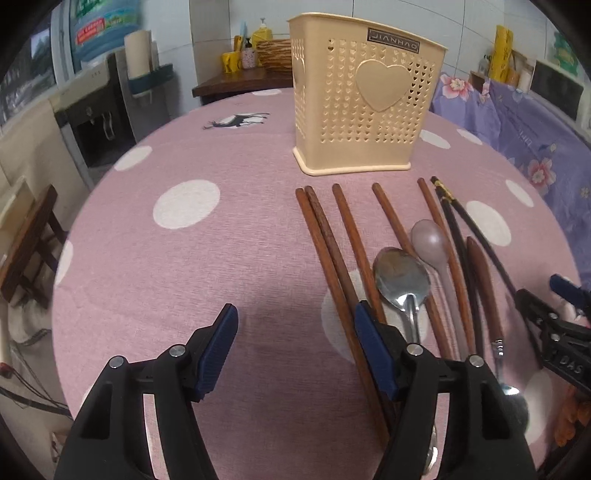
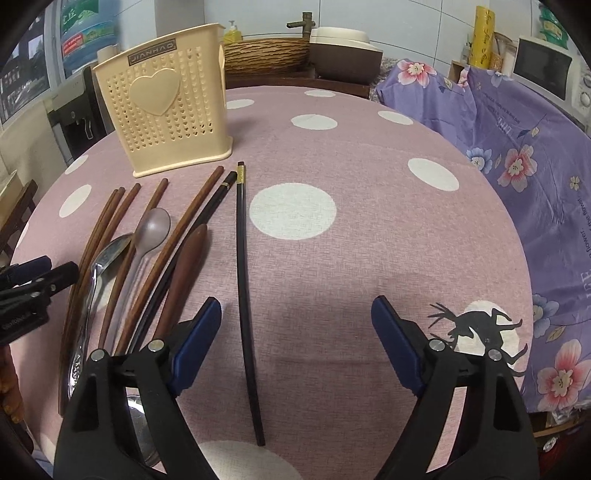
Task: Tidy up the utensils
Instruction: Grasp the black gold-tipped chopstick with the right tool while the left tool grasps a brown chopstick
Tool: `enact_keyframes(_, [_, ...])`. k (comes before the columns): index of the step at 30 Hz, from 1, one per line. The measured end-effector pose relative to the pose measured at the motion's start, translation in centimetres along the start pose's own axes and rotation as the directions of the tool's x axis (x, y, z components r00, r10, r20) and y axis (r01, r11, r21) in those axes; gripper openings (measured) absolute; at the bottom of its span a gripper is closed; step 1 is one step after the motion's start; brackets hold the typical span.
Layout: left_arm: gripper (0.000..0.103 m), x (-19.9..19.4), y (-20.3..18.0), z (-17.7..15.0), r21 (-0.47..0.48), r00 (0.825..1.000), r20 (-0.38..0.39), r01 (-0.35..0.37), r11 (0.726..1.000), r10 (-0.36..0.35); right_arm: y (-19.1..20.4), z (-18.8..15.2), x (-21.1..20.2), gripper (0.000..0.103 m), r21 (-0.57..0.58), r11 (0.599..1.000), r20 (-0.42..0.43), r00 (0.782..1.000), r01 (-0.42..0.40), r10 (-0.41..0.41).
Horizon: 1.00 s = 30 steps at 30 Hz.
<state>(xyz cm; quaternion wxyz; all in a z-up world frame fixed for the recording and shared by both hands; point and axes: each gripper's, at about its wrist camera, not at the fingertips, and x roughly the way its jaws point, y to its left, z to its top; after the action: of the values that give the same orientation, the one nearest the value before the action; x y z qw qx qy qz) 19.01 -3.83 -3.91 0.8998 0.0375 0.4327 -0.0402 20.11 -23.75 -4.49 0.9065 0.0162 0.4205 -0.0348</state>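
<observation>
A home kitchen: polka-dot tablecloth [image 2: 369, 221], microwave [image 2: 543, 77], soap bottle [image 1: 262, 35], wicker basket [image 2: 266, 51].

The holder [image 1: 364, 107] stands upright on the table [image 1: 166, 258], at the far side. In front of it the chopsticks [image 1: 328, 254] and spoons lie in a row, all pointing toward the holder. The metal spoon [image 1: 400, 282] lies among the chopsticks, with the plastic spoon [image 1: 430, 240] just to its right. One chopstick [image 2: 245, 295] lies alone at the right end of the row, a little apart. Behind the table sits a woven basket [image 2: 266, 50].
</observation>
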Motion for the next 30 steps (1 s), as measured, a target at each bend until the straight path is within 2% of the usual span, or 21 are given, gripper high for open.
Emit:
enact_keyframes(5, [0.069, 0.3, 1.0, 0.3, -0.033, 1.000, -0.024, 0.018, 0.999, -0.019, -0.3, 0.0, -0.3, 0.083, -0.010, 1.000, 0.016, 1.000, 0.016, -0.016])
enact_keyframes(7, [0.069, 0.3, 1.6, 0.4, -0.017, 0.999, -0.033, -0.038, 0.999, 0.038, -0.6, 0.1, -0.5, 0.083, -0.014, 1.000, 0.021, 0.999, 0.026, -0.026])
enact_keyframes(9, [0.069, 0.4, 2.8, 0.2, -0.021, 0.998, -0.041, -0.055, 0.998, 0.054, -1.0, 0.0, -0.6, 0.083, -0.018, 0.999, 0.026, 0.999, 0.033, -0.032])
enact_keyframes(11, [0.069, 0.6, 4.4, 0.2, -0.072, 0.998, -0.063, -0.033, 0.997, 0.029, -1.4, 0.1, -0.6, 0.083, -0.022, 0.999, 0.029, 0.999, 0.028, -0.027])
enact_keyframes(14, [0.068, 0.3, 5.2, 0.8, -0.112, 0.999, -0.049, -0.019, 0.993, 0.014, -1.2, 0.8, -0.4, 0.083, -0.053, 0.999, 0.033, 0.999, 0.006, -0.004])
enact_keyframes(18, [0.068, 0.3, 3.7, 1.7, -0.073, 0.999, -0.040, 0.010, 0.997, -0.013, -0.8, 2.2, -0.1, 0.082, -0.084, 0.996, 0.052, 0.998, -0.037, 0.042])
enact_keyframes(19, [0.068, 0.5, 3.4, 1.9, -0.063, 0.999, -0.042, 0.016, 0.998, -0.019, -0.7, 2.8, 0.1, 0.080, -0.092, 0.995, 0.055, 0.997, -0.046, 0.051])
enact_keyframes(21, [0.068, 0.9, 3.0, 2.5, -0.059, 0.999, -0.048, 0.019, 0.998, -0.022, -0.5, 3.8, 0.6, 0.064, -0.105, 0.993, 0.054, 0.996, -0.063, 0.069])
enact_keyframes(23, [0.064, 1.5, 3.0, 3.2, -0.066, 0.998, -0.055, 0.020, 0.998, -0.024, -0.2, 4.8, 1.2, 0.054, -0.117, 0.989, 0.042, 0.994, -0.094, 0.100])
enact_keyframes(30, [0.048, 2.7, 2.5, 4.0, -0.062, 0.997, -0.080, 0.010, 0.998, -0.015, 1.9, 8.0, 4.6, 0.032, -0.169, 0.968, -0.039, 0.983, -0.186, 0.182])
